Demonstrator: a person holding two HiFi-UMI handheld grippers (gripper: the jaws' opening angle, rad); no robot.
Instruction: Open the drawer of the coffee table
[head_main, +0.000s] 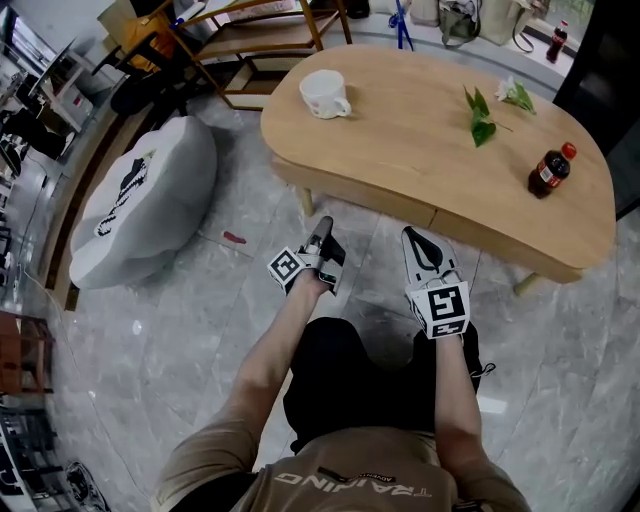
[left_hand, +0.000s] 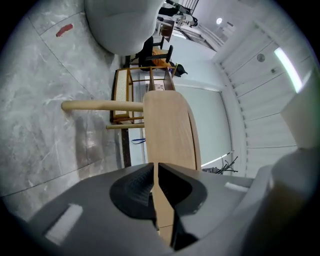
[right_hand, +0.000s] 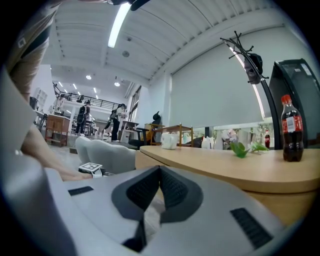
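The oval wooden coffee table (head_main: 420, 130) stands in front of the seated person. Its front apron (head_main: 375, 200) shows a vertical seam; I can make out no handle. My left gripper (head_main: 322, 228) is rolled onto its side, shut with nothing between its jaws, and its tips sit just short of the apron. In the left gripper view the shut left gripper (left_hand: 156, 166) points along the table edge (left_hand: 170, 130). My right gripper (head_main: 411, 234) hovers near the apron, right of the left one. In its own view the right gripper (right_hand: 160, 168) is shut and empty below the tabletop (right_hand: 225, 167).
On the table stand a white mug (head_main: 325, 93), a cola bottle (head_main: 550, 170) and green leaves (head_main: 482, 115). A grey pouf (head_main: 145, 200) lies on the marble floor at left, with a small red scrap (head_main: 234, 238) beside it. A wooden chair (head_main: 265, 35) stands behind.
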